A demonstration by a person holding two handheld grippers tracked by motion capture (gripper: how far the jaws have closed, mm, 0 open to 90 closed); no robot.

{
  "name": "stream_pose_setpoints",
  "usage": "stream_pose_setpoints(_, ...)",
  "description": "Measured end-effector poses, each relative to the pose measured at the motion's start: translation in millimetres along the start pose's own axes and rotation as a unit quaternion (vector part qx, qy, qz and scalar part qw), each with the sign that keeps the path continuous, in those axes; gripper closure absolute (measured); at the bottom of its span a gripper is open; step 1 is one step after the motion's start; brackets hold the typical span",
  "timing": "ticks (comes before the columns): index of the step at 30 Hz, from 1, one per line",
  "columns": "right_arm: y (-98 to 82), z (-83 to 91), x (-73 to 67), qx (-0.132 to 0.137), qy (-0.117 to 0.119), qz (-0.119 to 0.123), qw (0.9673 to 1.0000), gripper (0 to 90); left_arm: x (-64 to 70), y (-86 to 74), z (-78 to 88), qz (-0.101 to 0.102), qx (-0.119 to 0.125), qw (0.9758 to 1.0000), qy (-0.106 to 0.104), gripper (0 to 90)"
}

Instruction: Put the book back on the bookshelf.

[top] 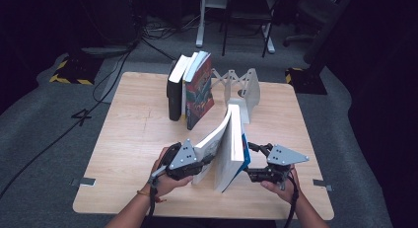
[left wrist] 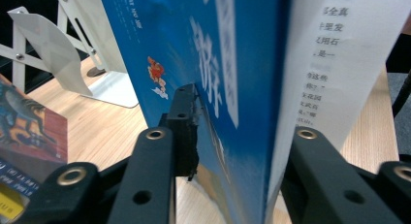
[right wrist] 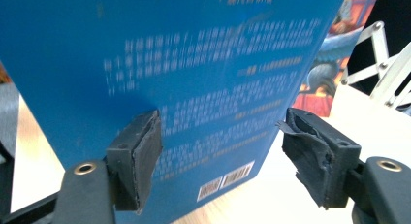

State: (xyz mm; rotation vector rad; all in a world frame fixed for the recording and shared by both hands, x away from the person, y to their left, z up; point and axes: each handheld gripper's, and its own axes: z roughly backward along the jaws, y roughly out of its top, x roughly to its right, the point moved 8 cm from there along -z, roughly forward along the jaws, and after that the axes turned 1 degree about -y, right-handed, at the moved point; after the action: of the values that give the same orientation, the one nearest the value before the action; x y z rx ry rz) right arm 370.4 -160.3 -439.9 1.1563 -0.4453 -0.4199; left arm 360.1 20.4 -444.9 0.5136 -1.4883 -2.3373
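A blue-covered book (top: 229,144) stands on its bottom edge near the front of the wooden table (top: 133,139), its pages fanned apart in a V. My left gripper (top: 204,161) is at its left side. In the left gripper view the blue cover (left wrist: 232,88) and a white printed page (left wrist: 339,54) sit between the jaws of my left gripper (left wrist: 245,136). One pad (left wrist: 186,132) rests against the cover and the other is hidden behind the page. My right gripper (top: 250,161) is at the book's right side. Its jaws (right wrist: 225,151) stand wide apart in front of the blue back cover (right wrist: 194,64).
Several books (top: 192,87) stand upright at the back middle of the table, the nearest with a colourful cover (left wrist: 29,132). A white folding book rack (top: 244,87) stands right of them. Chairs and cables lie on the floor beyond the table.
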Motion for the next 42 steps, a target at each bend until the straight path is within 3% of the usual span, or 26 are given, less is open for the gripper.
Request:
stream_pose_setpoints(4, -4.3, -3.1, -1.9, -0.006, 0.004, -0.001, 1.0000, 30.9, 1.7, -1.5, 5.5, -0.001, 0.002, 1.0000, 0.002, 63.1)
stream_pose_setpoints(6, -7.3, -6.6, -3.8, -0.012, 0.004, 0.005, 0.9999, 31.1, 3.2, -2.7, 9.4, -0.002, -0.004, 1.0000, 0.007, 57.5)
stream_pose_setpoints(9, -9.5, -9.7, -6.4, -0.016, 0.008, 0.007, 0.9998, 31.1, 7.0, -6.3, 12.3, -0.009, -0.021, 0.9996, 0.019, 46.7)
stream_pose_setpoints(11, -10.6, -11.8, -8.3, -0.019, 0.009, 0.009, 0.9997, 31.0, 10.2, -10.4, 14.8, -0.013, -0.031, 0.9991, 0.026, 45.6)
stream_pose_setpoints(15, -13.8, -16.8, -10.4, -0.019, -0.001, 0.013, 0.9997, 32.9, 13.5, -24.5, 17.1, -0.003, -0.056, 0.9980, 0.030, 32.7)
stream_pose_setpoints(18, -17.8, -21.0, -12.0, -0.026, 0.001, 0.017, 0.9995, 33.0, 15.5, -38.5, 17.0, 0.005, -0.077, 0.9966, 0.027, 30.5)
stream_pose_setpoints(22, -22.4, -25.5, -14.3, -0.034, 0.002, 0.020, 0.9992, 33.7, 23.6, -59.9, 12.3, 0.008, -0.122, 0.9923, 0.015, 29.0)
stream_pose_setpoints(27, -27.5, -29.2, -16.6, -0.043, 0.005, 0.024, 0.9988, 33.8, 39.3, -68.9, 2.6, 0.013, -0.139, 0.9902, -0.006, 27.8)
stream_pose_setpoints(31, -33.3, -35.2, -20.8, -0.055, 0.008, 0.026, 0.9981, 33.8, 52.9, -67.7, -9.3, 0.015, -0.134, 0.9908, -0.010, 25.6)
stream_pose_setpoints(37, -37.1, -43.6, -25.9, -0.062, 0.009, 0.032, 0.9975, 33.7, 63.4, -62.2, -25.9, 0.025, -0.120, 0.9924, 0.005, 22.7)
stream_pose_setpoints(40, -37.1, -44.8, -25.3, -0.061, 0.008, 0.031, 0.9976, 32.3, 63.1, -60.0, -30.3, 0.035, -0.111, 0.9930, 0.021, 20.2)
stream_pose_setpoints(42, -37.5, -44.8, -24.8, -0.060, 0.008, 0.030, 0.9977, 32.2, 61.8, -58.0, -32.5, 0.053, -0.100, 0.9932, 0.025, 20.3)
